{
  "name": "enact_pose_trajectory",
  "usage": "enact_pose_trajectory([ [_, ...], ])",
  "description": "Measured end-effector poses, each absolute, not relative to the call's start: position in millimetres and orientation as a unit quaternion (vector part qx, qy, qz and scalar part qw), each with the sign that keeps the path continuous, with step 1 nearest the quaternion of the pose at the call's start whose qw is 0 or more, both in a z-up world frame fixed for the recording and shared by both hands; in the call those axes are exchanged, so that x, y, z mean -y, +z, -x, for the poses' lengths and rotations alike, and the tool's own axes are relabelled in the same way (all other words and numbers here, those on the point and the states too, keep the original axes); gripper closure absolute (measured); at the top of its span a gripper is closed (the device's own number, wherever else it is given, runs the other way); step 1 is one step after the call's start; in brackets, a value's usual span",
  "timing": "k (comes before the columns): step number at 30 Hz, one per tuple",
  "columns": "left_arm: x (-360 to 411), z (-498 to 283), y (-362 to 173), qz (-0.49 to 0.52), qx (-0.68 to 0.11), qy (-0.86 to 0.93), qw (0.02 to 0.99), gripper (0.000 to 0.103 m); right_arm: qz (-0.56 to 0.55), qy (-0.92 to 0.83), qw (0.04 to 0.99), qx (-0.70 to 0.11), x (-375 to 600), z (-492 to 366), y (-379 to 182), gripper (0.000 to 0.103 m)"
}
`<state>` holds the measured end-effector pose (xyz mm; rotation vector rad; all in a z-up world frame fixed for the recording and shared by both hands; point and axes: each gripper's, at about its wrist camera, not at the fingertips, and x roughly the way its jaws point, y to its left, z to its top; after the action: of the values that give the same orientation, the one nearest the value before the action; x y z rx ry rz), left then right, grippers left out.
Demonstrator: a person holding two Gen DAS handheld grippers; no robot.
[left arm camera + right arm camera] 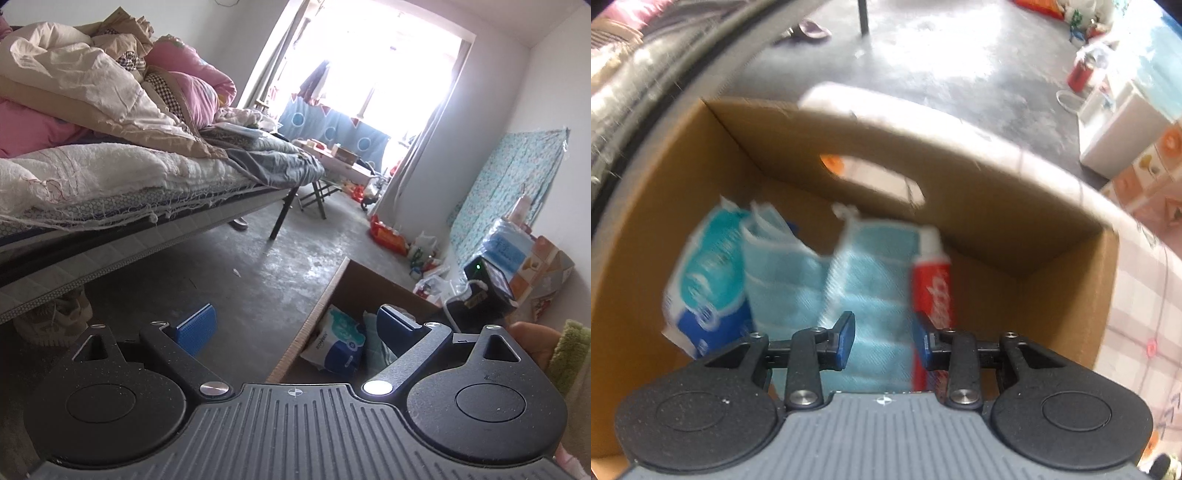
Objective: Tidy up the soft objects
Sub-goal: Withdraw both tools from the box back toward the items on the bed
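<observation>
Box (1015, 206) with towels (864, 273), toothpaste (932, 273).

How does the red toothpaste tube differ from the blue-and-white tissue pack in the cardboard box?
The red toothpaste tube is slim and stands upright with its white end up; the blue-and-white tissue pack is wider, bulkier and leans at a tilt. The tube sits right of the light blue towels, the pack left of them. Both are inside the brown cardboard box.
</observation>
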<state>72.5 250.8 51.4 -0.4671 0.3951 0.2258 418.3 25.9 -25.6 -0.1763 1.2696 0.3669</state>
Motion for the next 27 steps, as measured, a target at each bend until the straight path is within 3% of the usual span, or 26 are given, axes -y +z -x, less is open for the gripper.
enact_pose_trajectory([
  [6, -253.2, -73.4, 49.9, 0.232, -0.194, 0.112, 0.947, 0.008, 0.100, 0.182, 0.787, -0.581, -49.9, -434.1, -36.4, 0.062],
  [12, -253.2, -75.7, 46.8, 0.229, -0.205, 0.113, 0.945, 0.008, 0.094, 0.157, 0.778, -0.601, -36.5, -435.8, -43.9, 0.066],
  [14, -251.6, -75.9, 47.4, 0.227, -0.207, 0.113, 0.945, 0.008, 0.090, 0.157, 0.783, -0.595, -34.2, -428.5, -36.4, 0.061],
  [20, -241.3, -71.6, 56.8, 0.220, -0.207, 0.109, 0.947, 0.007, 0.037, 0.257, 0.805, -0.534, -10.3, -372.3, 25.9, 0.061],
  [27, -214.3, -55.5, 83.0, 0.198, -0.191, 0.084, 0.958, 0.003, -0.035, 0.376, 0.831, -0.409, 83.8, -251.9, 110.5, 0.060],
])
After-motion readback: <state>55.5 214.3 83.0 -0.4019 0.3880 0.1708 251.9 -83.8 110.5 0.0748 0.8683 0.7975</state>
